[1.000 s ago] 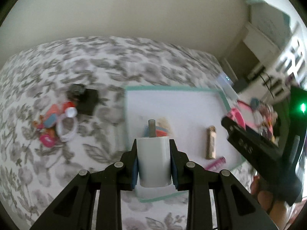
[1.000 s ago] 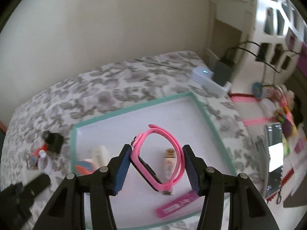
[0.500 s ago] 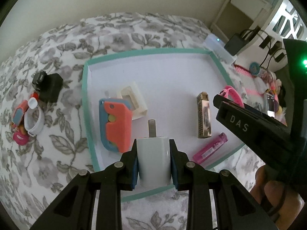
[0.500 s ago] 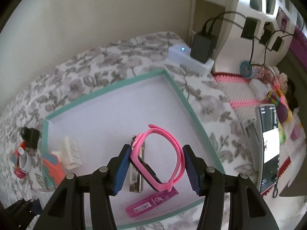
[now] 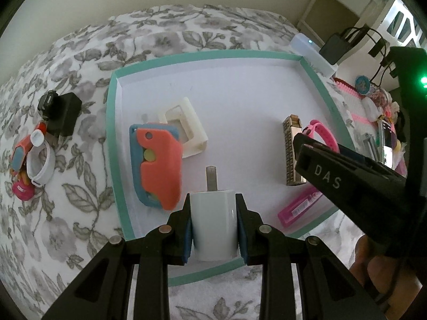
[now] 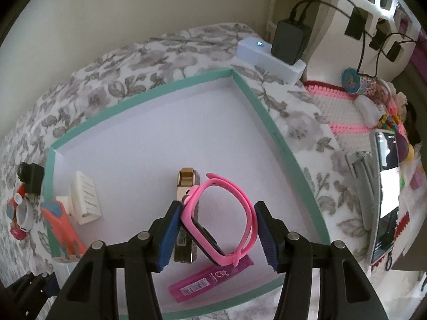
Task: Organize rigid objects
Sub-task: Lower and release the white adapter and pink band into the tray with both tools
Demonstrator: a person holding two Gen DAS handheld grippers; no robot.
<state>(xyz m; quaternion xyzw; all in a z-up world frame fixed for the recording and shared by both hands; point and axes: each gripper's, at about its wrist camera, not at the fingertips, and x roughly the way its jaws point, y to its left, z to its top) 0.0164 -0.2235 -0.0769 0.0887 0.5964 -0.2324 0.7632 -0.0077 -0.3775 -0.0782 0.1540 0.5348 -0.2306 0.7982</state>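
My left gripper (image 5: 213, 202) is shut on a white charger plug (image 5: 214, 226), its metal prong pointing down at the near part of a teal-rimmed white tray (image 5: 113, 138). In my right gripper (image 6: 217, 210) a pink wristwatch (image 6: 241, 205) is pinched, one pad on its case and the other on the strap loop. It hangs over the tray's (image 6: 280, 144) near right part. Inside lie an orange and blue toy (image 5: 157, 165), a cream plastic piece (image 5: 186, 130), a gold bar (image 5: 292, 152) and a pink tube (image 6: 210, 280).
The tray rests on a grey floral bedspread. Left of it lie a black adapter (image 5: 62, 114), a white bracelet (image 5: 40, 160) and small pink items (image 5: 22, 190). On the right are a white power strip (image 6: 269, 56), a phone (image 6: 387, 194) and a pink knitted mat (image 6: 344, 106).
Both grippers have come down and tilted toward the tray, which now fills more of each view. The plug and the watch stay held as before.
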